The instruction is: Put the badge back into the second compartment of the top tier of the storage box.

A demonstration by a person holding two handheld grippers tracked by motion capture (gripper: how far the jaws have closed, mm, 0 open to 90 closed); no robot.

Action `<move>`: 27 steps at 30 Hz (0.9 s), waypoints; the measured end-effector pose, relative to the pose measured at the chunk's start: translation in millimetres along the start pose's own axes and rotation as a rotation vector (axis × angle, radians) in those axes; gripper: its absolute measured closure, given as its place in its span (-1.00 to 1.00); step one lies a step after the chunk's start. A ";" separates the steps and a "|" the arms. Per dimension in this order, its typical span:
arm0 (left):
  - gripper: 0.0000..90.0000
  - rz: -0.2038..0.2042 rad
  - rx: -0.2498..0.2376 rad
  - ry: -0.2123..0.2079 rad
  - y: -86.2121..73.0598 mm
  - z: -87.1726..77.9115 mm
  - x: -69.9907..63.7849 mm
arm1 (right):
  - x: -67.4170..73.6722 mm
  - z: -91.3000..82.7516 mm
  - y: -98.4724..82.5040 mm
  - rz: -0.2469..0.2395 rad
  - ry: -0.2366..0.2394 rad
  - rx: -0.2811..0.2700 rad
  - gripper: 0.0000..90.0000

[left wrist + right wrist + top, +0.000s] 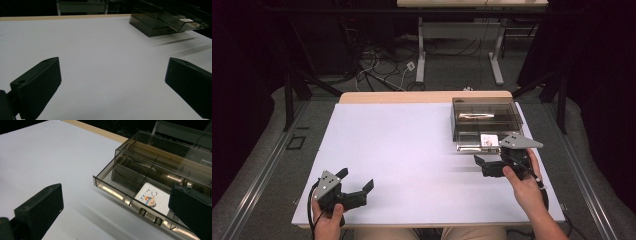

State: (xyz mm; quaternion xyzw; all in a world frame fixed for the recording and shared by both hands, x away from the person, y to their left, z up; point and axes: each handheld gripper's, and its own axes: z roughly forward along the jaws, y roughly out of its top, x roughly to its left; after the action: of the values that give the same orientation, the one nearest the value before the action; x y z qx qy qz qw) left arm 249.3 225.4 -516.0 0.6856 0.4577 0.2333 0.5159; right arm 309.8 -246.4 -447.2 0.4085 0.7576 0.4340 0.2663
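1. Right tool (pixel 482 165) sits just in front of the drawer box, black jaws spread wide, nothing between them, a grey three-cornered plate on top.
2. Left tool (pixel 357 186) is down at the counter's near left corner, well apart from the box, jaws also spread wide and empty.
3. Now the smoky clear plastic drawer box (pixel 484 114): hard, glossy, square-edged, standing at the far right of the counter (pixel 392 145).
4. Its drawer (pixel 120 192) is pulled out toward the person; thin see-through walls split it into compartments.
5. Inside the drawer, in a front compartment, lies a small white card (pixel 151 196) with a cartoon print, flat on the drawer floor.
6. From the right gripper view, two small round knobs (pixel 150 216) stick out of the drawer's front wall, just beside the right jaw.
7. Counter surface is matte white and smooth, with a pale wooden strip along the far edge.
8. Wide bare white surface stretches between the two tools and left of the box.
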 end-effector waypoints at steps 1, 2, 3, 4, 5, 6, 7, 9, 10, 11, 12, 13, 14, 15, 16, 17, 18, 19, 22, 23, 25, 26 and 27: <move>-0.98 0.002 0.000 0.000 0.0 -0.3 -0.1 | 0.4 -1.7 -2.4 -0.005 0.001 -0.003 -1.00; -0.98 0.005 0.000 0.002 0.2 -0.7 0.0 | 1.1 -3.6 -5.0 -0.001 0.003 -0.001 -1.00; -0.98 0.004 -0.001 0.003 0.1 -0.8 0.0 | 1.8 -5.2 -8.5 0.000 -0.004 -0.006 -1.00; -0.98 0.004 -0.001 0.003 0.2 -1.0 0.0 | 2.3 -6.6 -11.2 0.002 -0.013 -0.007 -1.00; -0.98 0.009 -0.001 0.006 0.3 -1.2 0.3 | 1.9 -8.1 -13.0 -0.004 -0.010 -0.004 -1.00; -0.98 0.008 -0.001 0.006 0.3 -1.2 0.2 | 2.3 -9.2 -15.6 0.001 -0.013 -0.007 -1.00; -0.98 0.010 0.000 0.007 0.3 -1.2 0.2 | 2.5 -10.5 -18.0 0.003 -0.014 -0.005 -1.00; -0.98 0.007 -0.001 0.006 0.4 -1.3 -0.3 | 2.0 -12.4 -22.8 0.002 -0.019 -0.009 -1.00; -0.98 0.008 -0.001 0.007 0.5 -1.3 -0.4 | 1.6 -13.7 -25.0 0.007 -0.022 -0.008 -1.00; -0.98 0.009 -0.001 0.008 0.5 -1.2 -0.5 | 1.0 -14.1 -27.4 0.012 -0.027 -0.020 -1.00; -0.98 0.009 -0.001 0.009 0.5 -1.2 -0.5 | -0.1 -15.4 -29.9 0.016 -0.024 -0.019 -1.00; -0.98 0.009 -0.001 0.010 0.4 -1.1 -0.5 | 0.0 -16.1 -31.6 0.026 -0.026 -0.019 -1.00; -0.98 0.010 0.000 0.009 0.4 -1.0 -0.4 | -0.1 -16.4 -34.0 0.030 -0.030 -0.020 -1.00; -0.98 0.012 0.000 0.010 0.4 -1.0 -0.2 | -0.5 -16.4 -37.1 0.029 -0.036 -0.020 -1.00; -0.98 0.020 0.005 0.012 0.5 -1.4 0.2 | -0.7 -16.6 -39.5 0.033 -0.036 -0.011 -1.00; -0.98 0.015 0.003 0.011 0.4 -1.3 -0.2 | -0.7 -16.0 -41.6 0.039 -0.039 -0.010 -1.00; -0.98 0.016 0.003 0.012 0.4 -1.3 -0.1 | -0.8 -15.1 -44.4 0.046 -0.033 -0.006 -1.00; -0.98 0.016 0.003 0.012 0.4 -1.3 -0.2 | -0.5 -14.2 -47.0 0.053 -0.030 0.001 -1.00; -0.98 0.015 0.003 0.013 0.3 -1.2 -0.2 | 1.5 -10.7 -53.7 0.058 -0.025 0.012 -1.00; -0.98 0.021 0.004 0.016 0.4 -1.2 0.0 | 3.1 -9.5 -55.3 0.062 -0.019 0.016 -1.00; -0.98 0.022 0.004 0.015 0.4 -1.1 0.0 | 6.3 -5.7 -58.3 0.059 -0.017 0.008 -1.00; -0.98 0.023 0.005 0.015 0.3 -1.1 0.0 | 7.2 -4.6 -59.0 0.057 -0.022 0.010 -1.00; -0.98 0.023 0.005 0.015 0.3 -1.1 -0.1 | 8.2 -2.7 -60.1 0.051 -0.014 0.015 -1.00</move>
State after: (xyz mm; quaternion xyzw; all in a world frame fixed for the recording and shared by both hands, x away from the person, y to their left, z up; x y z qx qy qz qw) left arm 248.5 225.8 -515.3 0.6903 0.4541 0.2432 0.5081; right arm 280.1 -258.0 -498.9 0.4328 0.7481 0.4322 0.2573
